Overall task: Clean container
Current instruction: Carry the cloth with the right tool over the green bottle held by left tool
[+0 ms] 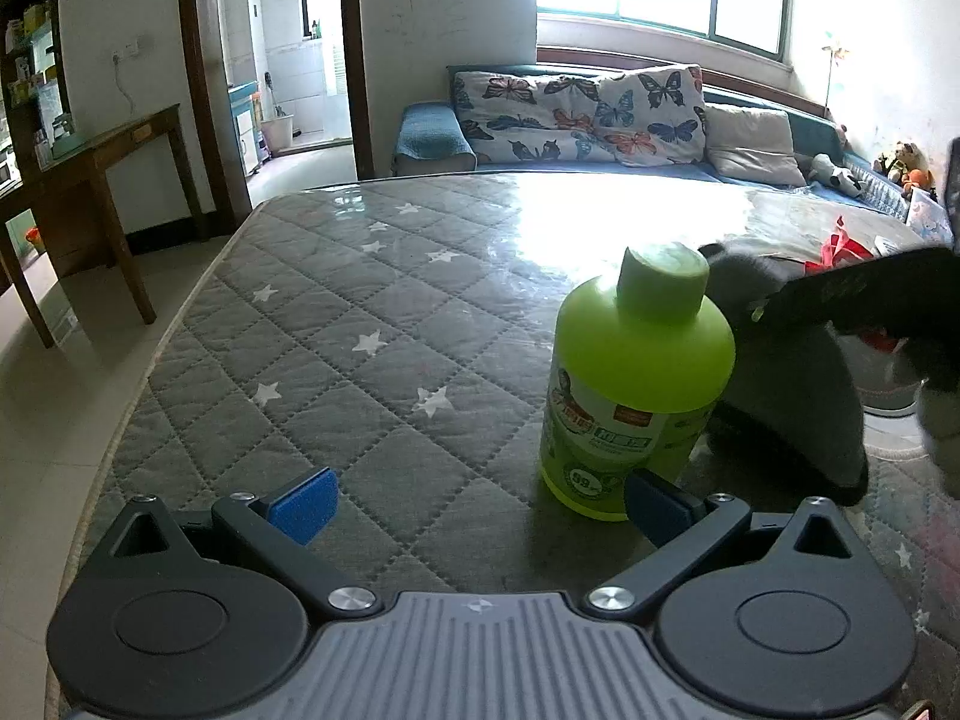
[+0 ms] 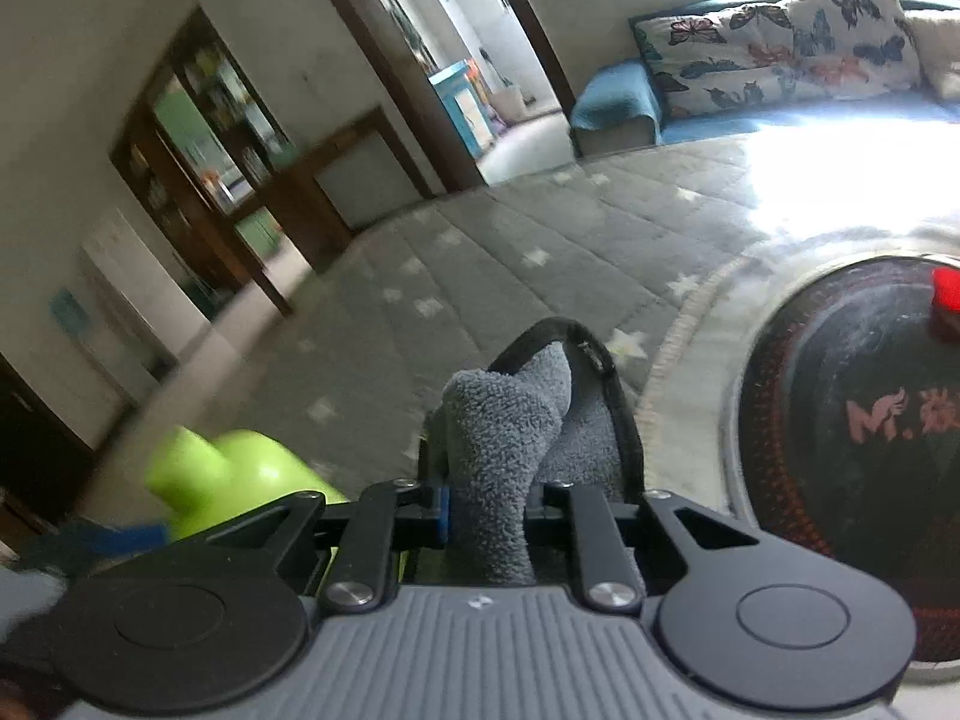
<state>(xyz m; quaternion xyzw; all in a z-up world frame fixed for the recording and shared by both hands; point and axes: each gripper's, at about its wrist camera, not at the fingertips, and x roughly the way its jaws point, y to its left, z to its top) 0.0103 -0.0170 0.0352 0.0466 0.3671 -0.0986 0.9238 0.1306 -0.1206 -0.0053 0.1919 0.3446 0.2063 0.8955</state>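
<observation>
A round metal container (image 2: pixel 729 420) with a dark inside and red lettering sits on the quilted grey table cover (image 1: pixel 372 324), at the right of the right wrist view. My right gripper (image 2: pixel 489 504) is shut on a folded grey cloth (image 2: pixel 510 432), just left of the container's rim. The cloth (image 1: pixel 798 402) hangs down behind a green bottle (image 1: pixel 636 372) with a green cap. My left gripper (image 1: pixel 480 507) is open, with its right pad close to the bottle's base and nothing between its fingers. The bottle (image 2: pixel 240 474) shows blurred at the lower left of the right wrist view.
A sofa with butterfly pillows (image 1: pixel 576 114) runs behind the table under a bright window. A wooden desk (image 1: pixel 102 180) and shelves stand at the left by a doorway. Red items (image 1: pixel 840 246) lie at the table's far right. The cover's left half is bare.
</observation>
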